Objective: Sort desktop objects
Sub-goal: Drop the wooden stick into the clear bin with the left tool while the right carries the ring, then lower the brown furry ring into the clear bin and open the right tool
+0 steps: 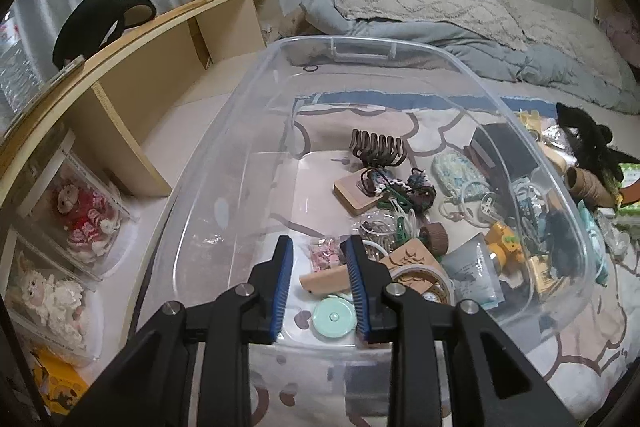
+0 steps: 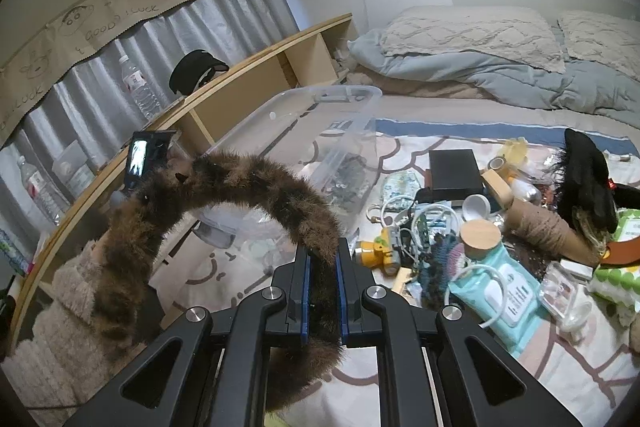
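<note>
Right gripper [image 2: 322,259] clamped on furry headband [image 2: 256,187], carried above rug, likely bound for bin [image 2: 340,95]. Left gripper [image 1: 318,247] part open, empty, hovering over bin [image 1: 224,163], items already inside; clutter [image 2: 480,235] remains outside.

Brown furry headband [image 2: 256,195], clear bin [image 1: 400,47]

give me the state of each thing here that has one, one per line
left gripper: open, nothing between the pads, over the bin
right gripper: shut on the furry headband
furry headband: held up off the floor, arching to the left
clear bin: no lid, part filled with small items
hair claw: lying in the bin
wipes pack: flat on the rug, flap closed
</note>
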Demonstrator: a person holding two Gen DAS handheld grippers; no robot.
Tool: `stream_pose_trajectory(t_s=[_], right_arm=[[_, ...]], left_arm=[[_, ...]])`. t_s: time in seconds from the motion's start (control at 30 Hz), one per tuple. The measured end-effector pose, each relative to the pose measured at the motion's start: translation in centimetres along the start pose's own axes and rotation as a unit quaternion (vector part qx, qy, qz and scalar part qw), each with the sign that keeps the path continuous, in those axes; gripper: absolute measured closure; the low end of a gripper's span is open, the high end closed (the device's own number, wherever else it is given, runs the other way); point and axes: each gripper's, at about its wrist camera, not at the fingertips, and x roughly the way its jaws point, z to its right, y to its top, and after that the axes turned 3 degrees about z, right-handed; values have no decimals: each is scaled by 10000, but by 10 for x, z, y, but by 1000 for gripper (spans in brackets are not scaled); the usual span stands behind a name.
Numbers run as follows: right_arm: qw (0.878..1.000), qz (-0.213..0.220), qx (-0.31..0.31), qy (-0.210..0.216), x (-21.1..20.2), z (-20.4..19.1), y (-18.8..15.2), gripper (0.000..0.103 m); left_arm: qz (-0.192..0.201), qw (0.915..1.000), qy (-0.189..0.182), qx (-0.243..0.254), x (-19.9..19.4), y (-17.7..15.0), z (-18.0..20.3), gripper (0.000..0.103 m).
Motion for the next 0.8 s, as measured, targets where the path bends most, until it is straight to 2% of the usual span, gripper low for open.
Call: stream_pose_trajectory(t_s=[0.03,0.1,0.27,0.4,0.5,0.6,0.8], right_arm=[[10000,7,13,0,2,-1,3,92],[10000,25,13,-22,9,-4,10,92],[10000,34,4,-25,31,-15,33,92],[9999,52,-40,-131,53,-26,51,92],[9999,30,48,-162,72,-32,66,92],[9996,-15,-4,-268,96,-42,80,92],[9980,-215,-191,-560,145,-57,94,92]], left_arm=[[62,10000,-15,-21,-3,-1,0,61],[215,9998,-4,-28,-12,-4,2,55],[430,9988,-254,-19,-31,-11,7,54],[658,9972,-358,-38,-47,-16,5,40],[805,9956,-475,-90,-58,-19,0,38],[901,9942,-568,-158,-67,-23,-5,28],[1025,9925,-653,-121,-80,-35,-13,26]])
